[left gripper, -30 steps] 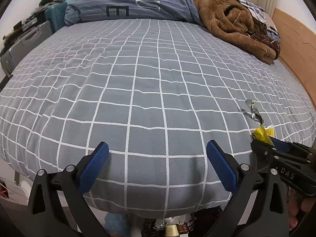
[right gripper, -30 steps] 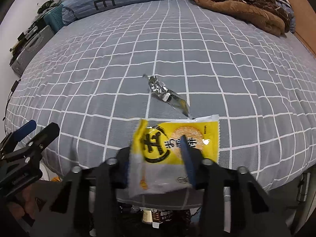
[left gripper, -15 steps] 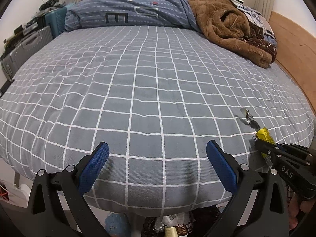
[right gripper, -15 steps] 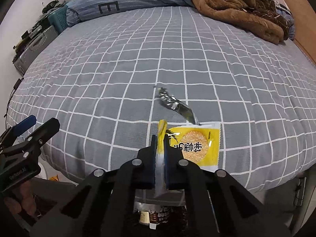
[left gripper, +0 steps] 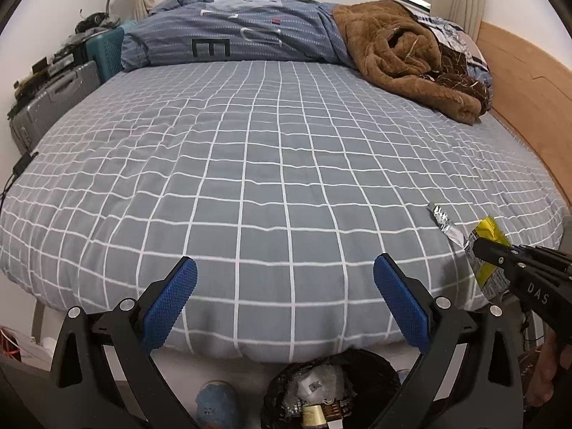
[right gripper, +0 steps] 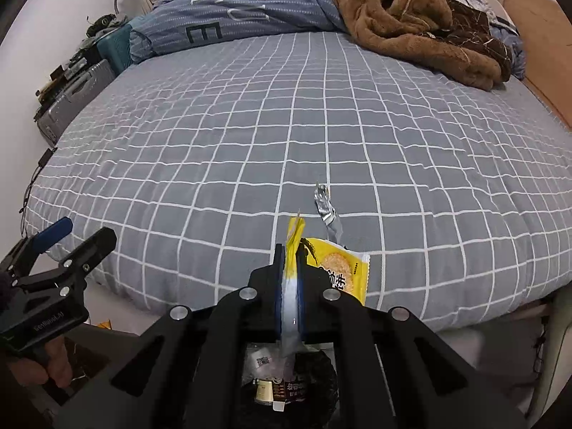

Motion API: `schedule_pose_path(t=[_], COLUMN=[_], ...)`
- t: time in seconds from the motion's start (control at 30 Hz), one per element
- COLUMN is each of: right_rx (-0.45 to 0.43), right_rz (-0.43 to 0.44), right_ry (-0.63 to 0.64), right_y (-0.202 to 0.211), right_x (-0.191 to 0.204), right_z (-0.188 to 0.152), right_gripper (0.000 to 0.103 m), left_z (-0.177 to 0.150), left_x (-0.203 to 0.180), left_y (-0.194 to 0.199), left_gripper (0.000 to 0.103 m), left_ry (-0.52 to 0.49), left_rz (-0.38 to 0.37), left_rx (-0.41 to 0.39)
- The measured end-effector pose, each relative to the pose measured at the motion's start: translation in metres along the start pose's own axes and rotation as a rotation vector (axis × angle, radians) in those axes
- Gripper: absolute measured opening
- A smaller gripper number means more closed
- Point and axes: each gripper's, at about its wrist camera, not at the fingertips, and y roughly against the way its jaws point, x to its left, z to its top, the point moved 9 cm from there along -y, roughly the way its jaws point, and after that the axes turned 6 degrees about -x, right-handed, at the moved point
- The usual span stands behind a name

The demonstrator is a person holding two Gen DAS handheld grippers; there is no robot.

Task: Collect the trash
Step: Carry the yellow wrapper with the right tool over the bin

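right tool (right gripper: 290, 250): clamped on yellow wrapper (right gripper: 339, 268) at bed (right gripper: 250, 143) near edge | left tool (left gripper: 284, 279): open, empty | foil scrap (right gripper: 327, 211): on bed near edge

A bed with a grey checked sheet (left gripper: 250, 164) fills the view; at its far end lies a blue striped duvet (left gripper: 232, 35); on the bed's far right corner a brown fleece blanket (left gripper: 400, 57) is heaped; left of the bed stands a grey suitcase (left gripper: 53, 100); along the bed's right side runs a wooden panel (left gripper: 529, 107).
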Motion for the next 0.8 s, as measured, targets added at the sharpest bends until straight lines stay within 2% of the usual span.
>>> schedule_pose_path(t=[0.3, 0.53, 0.8], right_rx=[-0.019, -0.033, -0.011], right_rz=[0.016, 0.045, 0.052], right_ry=[-0.006, 0.026, 0.024], right_y=[0.035, 0.061, 0.072], right_x=[0.004, 0.019, 0.018], right_z=[-0.013, -0.028, -0.053], right_gripper=[0.006, 0.006, 0.006], left_z=[-0.010, -0.038, -0.057], left_x=[-0.006, -0.005, -0.005], left_y=[0.030, 0.049, 0.065], left_gripper=[0.097, 0.097, 0.097], left_ry=[0.004, 0.007, 0.008], left_rz=[-0.006, -0.004, -0.008], left_rx=[-0.007, 0.010, 0.013])
